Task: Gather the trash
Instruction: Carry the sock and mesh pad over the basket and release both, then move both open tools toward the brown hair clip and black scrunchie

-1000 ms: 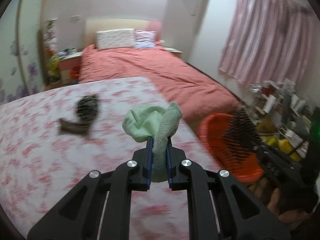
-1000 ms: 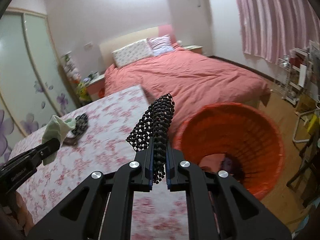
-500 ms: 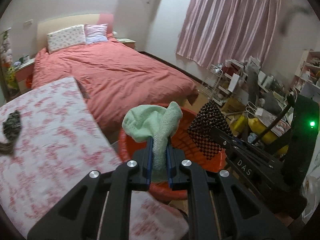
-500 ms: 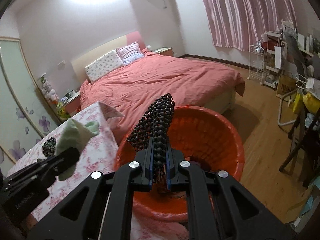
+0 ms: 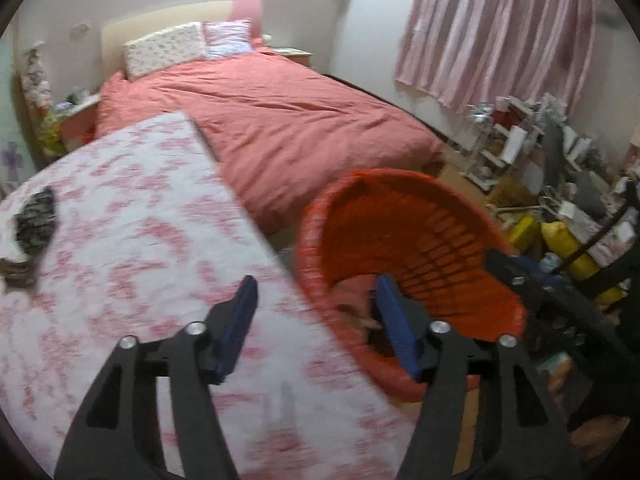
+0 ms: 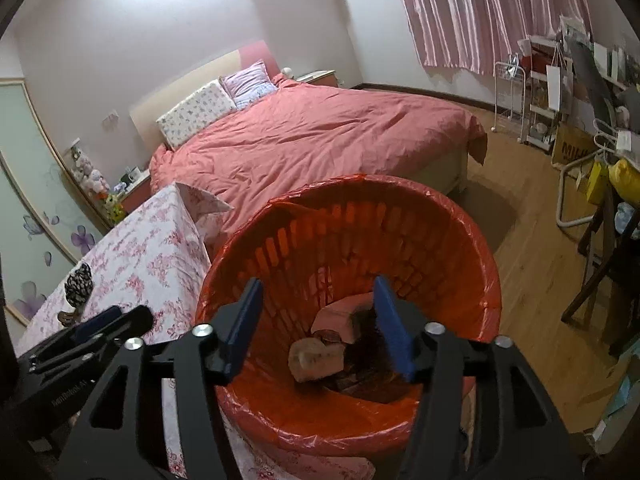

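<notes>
Left wrist view smeared by motion: your floral tablecloth (image 5: 132, 240) pattern runs to streaks. Dark scraps (image 5: 34, 226) at its left edge blurred; you can't tell what they are. Right wrist view: the orange basket (image 6: 472, 240) contents lie partly behind the right gripper (image 6: 318, 324) fingers; its base is cut off.

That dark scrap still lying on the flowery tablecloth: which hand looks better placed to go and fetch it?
Left, probably. The left gripper is open and empty above the tablecloth, on the dark scrap's side. The right gripper, also open, hangs over the orange basket, farther away.
</notes>
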{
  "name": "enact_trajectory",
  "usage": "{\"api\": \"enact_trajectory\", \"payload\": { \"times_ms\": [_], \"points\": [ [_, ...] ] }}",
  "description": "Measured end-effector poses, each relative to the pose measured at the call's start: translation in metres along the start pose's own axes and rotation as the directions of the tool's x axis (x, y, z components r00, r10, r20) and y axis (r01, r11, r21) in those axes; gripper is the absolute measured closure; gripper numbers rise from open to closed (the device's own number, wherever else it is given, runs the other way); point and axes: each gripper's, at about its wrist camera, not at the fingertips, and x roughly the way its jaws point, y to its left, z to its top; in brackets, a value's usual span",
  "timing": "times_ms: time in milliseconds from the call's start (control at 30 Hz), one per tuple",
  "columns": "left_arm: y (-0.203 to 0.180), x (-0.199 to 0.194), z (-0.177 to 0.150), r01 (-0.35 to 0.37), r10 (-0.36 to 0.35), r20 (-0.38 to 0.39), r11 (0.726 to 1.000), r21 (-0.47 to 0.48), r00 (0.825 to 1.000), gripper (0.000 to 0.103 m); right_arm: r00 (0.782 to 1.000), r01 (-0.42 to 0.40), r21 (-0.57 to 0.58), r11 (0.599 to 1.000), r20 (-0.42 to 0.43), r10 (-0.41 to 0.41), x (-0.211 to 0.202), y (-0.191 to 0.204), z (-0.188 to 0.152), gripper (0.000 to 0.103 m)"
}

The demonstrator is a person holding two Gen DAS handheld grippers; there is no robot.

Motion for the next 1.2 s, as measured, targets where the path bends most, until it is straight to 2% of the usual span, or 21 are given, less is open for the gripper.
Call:
{"api": "enact_trajectory", "payload": {
  "times_ms": [100, 267, 367, 433, 533, 600, 733, 900, 967, 1067, 1200],
  "points": [
    [0.029, -0.009, -0.006, -0.091, 0.091, 0.01, 0.996, -0.017, 0.996, 0.029, 1.0, 0.002, -0.026, 1.0, 0.004, -0.002, -0.001, 0.007, 0.0, 0.04],
    [0.093, -0.021, -0.016, -0.237, 0.238, -0.005, 0.967, -0.096, 0.971, 0.023, 1.0, -0.012, -0.071, 0.997, 0.0, 0.012, -0.003, 0.028, -0.007, 0.039],
    [0.138, -0.028, -0.019, -0.323, 0.323, -0.027, 0.93, -0.176, 0.946, 0.022, 0.999, -0.031, -0.101, 0.994, -0.012, 0.03, -0.002, 0.042, -0.011, 0.039],
    [0.17, -0.031, -0.02, -0.388, 0.389, -0.042, 0.892, -0.231, 0.92, 0.021, 0.999, -0.049, -0.123, 0.991, -0.026, 0.046, -0.001, 0.053, -0.015, 0.039],
    [0.207, -0.031, -0.017, -0.449, 0.451, -0.066, 0.842, -0.299, 0.89, 0.021, 0.997, -0.068, -0.149, 0.987, -0.041, 0.062, 0.001, 0.066, -0.019, 0.039],
    [0.226, -0.028, -0.012, -0.476, 0.475, -0.087, 0.816, -0.329, 0.875, 0.021, 0.996, -0.083, -0.167, 0.982, -0.054, 0.075, 0.003, 0.077, -0.022, 0.039],
    [0.241, -0.018, 0.001, -0.488, 0.48, -0.116, 0.795, -0.36, 0.869, 0.019, 0.993, -0.105, -0.199, 0.974, -0.071, 0.093, 0.005, 0.092, -0.026, 0.039],
    [0.251, 0.001, 0.005, -0.552, 0.527, -0.169, 0.771, -0.317, 0.833, 0.018, 0.989, -0.131, -0.222, 0.966, -0.093, 0.112, 0.009, 0.109, -0.029, 0.039],
    [0.256, 0.004, 0.0, -0.554, 0.527, -0.175, 0.77, -0.316, 0.832, 0.018, 0.988, -0.137, -0.233, 0.963, -0.099, 0.117, 0.01, 0.115, -0.031, 0.039],
    [0.271, -0.004, -0.013, -0.538, 0.508, -0.18, 0.774, -0.335, 0.843, 0.018, 0.987, -0.144, -0.237, 0.961, -0.106, 0.121, 0.013, 0.124, -0.033, 0.039],
    [0.288, -0.021, -0.029, -0.535, 0.507, -0.174, 0.775, -0.338, 0.844, 0.023, 0.984, -0.161, -0.249, 0.955, -0.118, 0.135, 0.015, 0.135, -0.037, 0.039]
  ]
}}
